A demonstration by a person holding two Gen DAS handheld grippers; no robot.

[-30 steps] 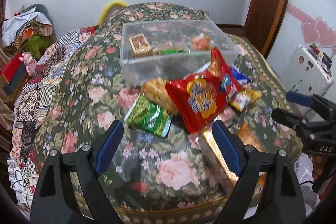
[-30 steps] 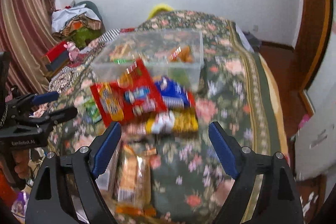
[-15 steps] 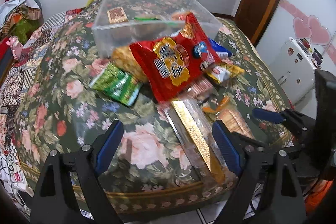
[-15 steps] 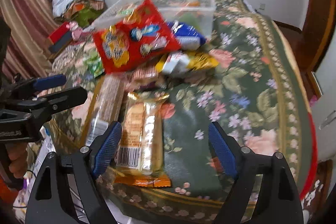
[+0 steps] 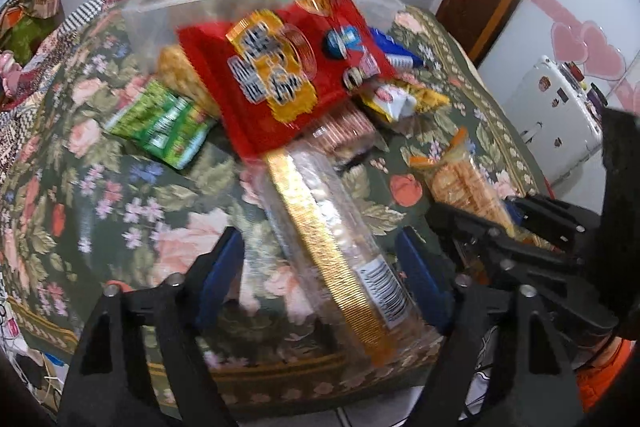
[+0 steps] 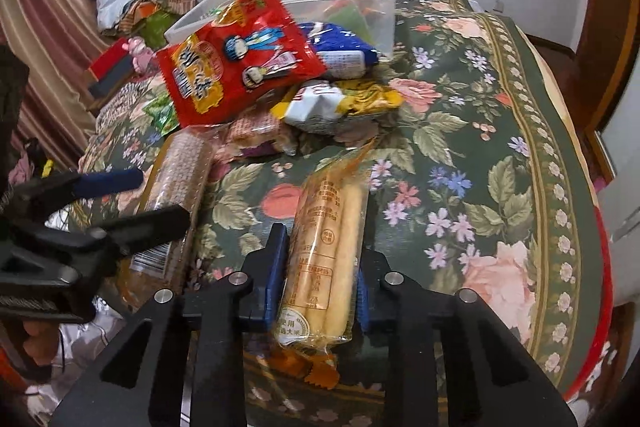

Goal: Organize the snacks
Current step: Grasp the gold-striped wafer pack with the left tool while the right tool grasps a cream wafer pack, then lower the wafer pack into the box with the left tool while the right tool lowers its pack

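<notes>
Fingers [image 6: 280, 267] of the right gripper [image 6: 320, 279] clamp a clear yellow cracker-stick pack [image 6: 324, 247]; left gripper [image 5: 324, 267] spread, closing.

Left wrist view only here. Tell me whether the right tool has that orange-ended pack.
Observer: Yes. The right tool has just been closing and is shut on the rice stick pack, with its pads against both long sides.
Operator: Give me where along the pack.
Observer: Near its lower end. The orange crimped end sticks out past the pads toward the camera, by the tablecloth border.
Operator: Report what's inside.
Observer: Two pale sticks side by side, with the printed label facing up.
</notes>
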